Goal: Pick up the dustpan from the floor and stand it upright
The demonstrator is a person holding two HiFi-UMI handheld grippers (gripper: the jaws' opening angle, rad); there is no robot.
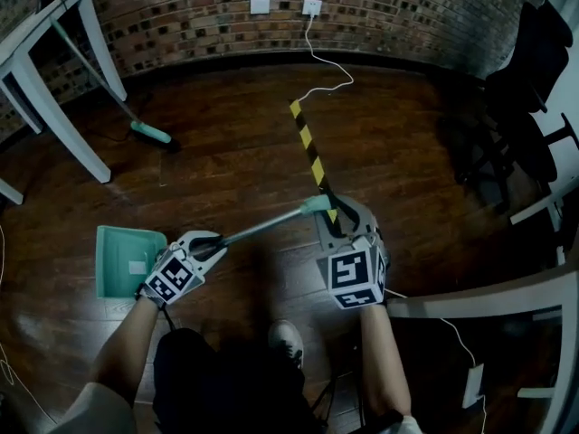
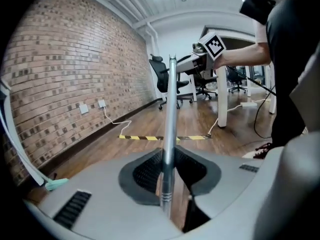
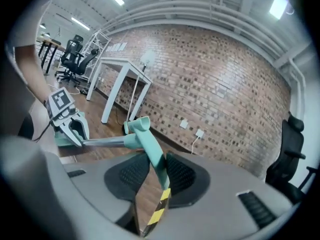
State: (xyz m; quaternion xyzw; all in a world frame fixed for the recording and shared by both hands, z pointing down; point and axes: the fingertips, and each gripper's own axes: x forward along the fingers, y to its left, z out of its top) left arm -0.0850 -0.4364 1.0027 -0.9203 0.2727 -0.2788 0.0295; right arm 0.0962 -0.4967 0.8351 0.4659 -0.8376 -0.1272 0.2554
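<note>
The dustpan (image 1: 127,260) lay across the person's front, its green pan low at the left over the wooden floor (image 1: 226,152). Its metal pole (image 1: 262,227) ran rightward to a green grip (image 1: 317,205). The left tool (image 1: 213,245) was clenched on the pole just beside the pan. The right tool (image 1: 346,213) was clenched on the grip at the far end, so both held the one thing, well apart along its length. The long axis looked closer to level than to upright. Standing it up would therefore mean bringing the grip end above the pan end. By my reading, the right tool held the end that must rise, and the left, nearer the pan, would serve as the pivot and set the pan down. The head view gave this whole layout, but not whether the pan touched the floor. The left gripper view showed the pole pinched between its pads and pointing away toward the right tool. The right gripper view showed the grip slanting through its pads, with the pole leading off to the left tool and the pan behind it. Yellow-and-black tape (image 1: 308,143) crossed the floor beneath the grip, and a broom (image 1: 149,132) leaned by the white counter (image 1: 54,25), clear of the work.
</note>
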